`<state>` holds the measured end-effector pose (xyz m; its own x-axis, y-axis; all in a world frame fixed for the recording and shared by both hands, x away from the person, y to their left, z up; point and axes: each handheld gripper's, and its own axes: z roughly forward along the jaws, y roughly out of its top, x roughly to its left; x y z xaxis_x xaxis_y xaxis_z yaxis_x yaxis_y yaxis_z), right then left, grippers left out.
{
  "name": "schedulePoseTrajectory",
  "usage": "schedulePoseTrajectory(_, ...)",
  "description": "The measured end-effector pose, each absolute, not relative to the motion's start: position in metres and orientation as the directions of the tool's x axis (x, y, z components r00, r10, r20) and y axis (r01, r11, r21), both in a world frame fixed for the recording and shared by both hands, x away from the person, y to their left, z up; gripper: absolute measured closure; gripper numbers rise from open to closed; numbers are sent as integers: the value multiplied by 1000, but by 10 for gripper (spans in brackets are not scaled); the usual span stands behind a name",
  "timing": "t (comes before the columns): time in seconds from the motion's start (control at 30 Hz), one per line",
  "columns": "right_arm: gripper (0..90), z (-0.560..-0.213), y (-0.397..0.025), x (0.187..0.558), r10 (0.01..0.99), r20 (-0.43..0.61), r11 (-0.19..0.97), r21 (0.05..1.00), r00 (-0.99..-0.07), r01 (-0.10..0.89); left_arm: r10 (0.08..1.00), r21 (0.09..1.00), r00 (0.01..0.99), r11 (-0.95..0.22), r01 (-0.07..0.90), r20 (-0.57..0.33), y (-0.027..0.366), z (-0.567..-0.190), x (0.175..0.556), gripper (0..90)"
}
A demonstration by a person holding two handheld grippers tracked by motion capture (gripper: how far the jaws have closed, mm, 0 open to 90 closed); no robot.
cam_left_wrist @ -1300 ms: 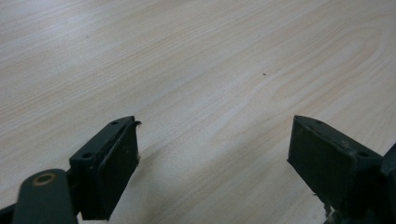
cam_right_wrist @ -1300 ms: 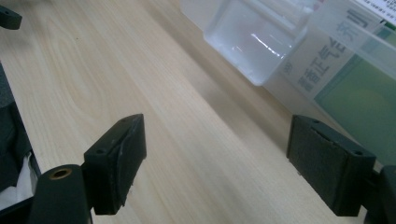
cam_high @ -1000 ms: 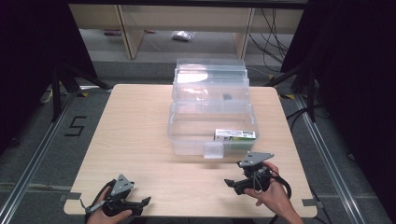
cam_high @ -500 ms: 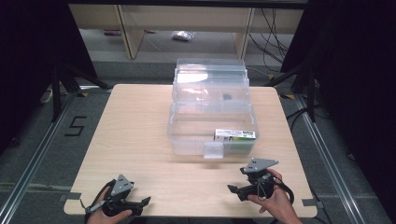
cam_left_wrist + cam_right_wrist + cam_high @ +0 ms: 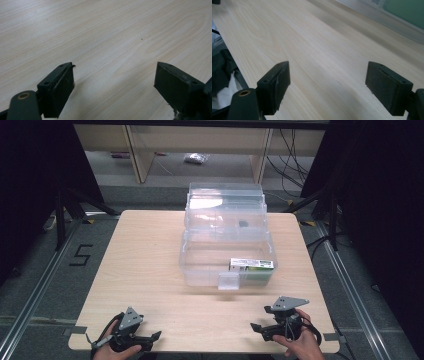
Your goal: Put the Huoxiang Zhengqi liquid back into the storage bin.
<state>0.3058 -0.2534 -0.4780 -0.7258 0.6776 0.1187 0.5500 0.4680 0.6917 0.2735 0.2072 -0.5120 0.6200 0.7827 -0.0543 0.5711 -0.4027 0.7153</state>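
Observation:
A clear plastic storage box (image 5: 225,245) stands on the wooden table (image 5: 145,270), right of centre, with its lid raised toward the back. Inside it, at the front right, lies a green-and-white carton (image 5: 251,265). My left gripper (image 5: 152,338) rests at the table's front left edge, open, and its view has bare wood between the jaws (image 5: 115,67). My right gripper (image 5: 256,328) sits at the front right edge, open and pointing left. Its view (image 5: 327,66) has wood grain between the jaws and the box's wall (image 5: 372,15) with the green carton (image 5: 404,10) at the top right.
A wooden shelf unit (image 5: 200,140) stands behind the table, with a small bag (image 5: 195,158) on the floor under it. Black stand legs (image 5: 70,205) and cables (image 5: 325,245) flank the table. A "5" mark (image 5: 80,255) is taped on the floor at left.
My right gripper has drawn back toward the table's front edge and slightly right. The left gripper and the box have stayed put.

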Motion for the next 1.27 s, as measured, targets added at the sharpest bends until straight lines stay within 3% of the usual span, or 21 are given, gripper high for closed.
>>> schedulePoseTrajectory(0.47,189,-490,-261,297,725,133,435,672,-675,600,782,715,621,-406,570,-51,206,-512,274,156)
schedulePoseTrajectory(1.27,182,-489,-262,300,713,123,455,667,-691,589,790,725,610,-388,570,-57,204,-512,273,156)
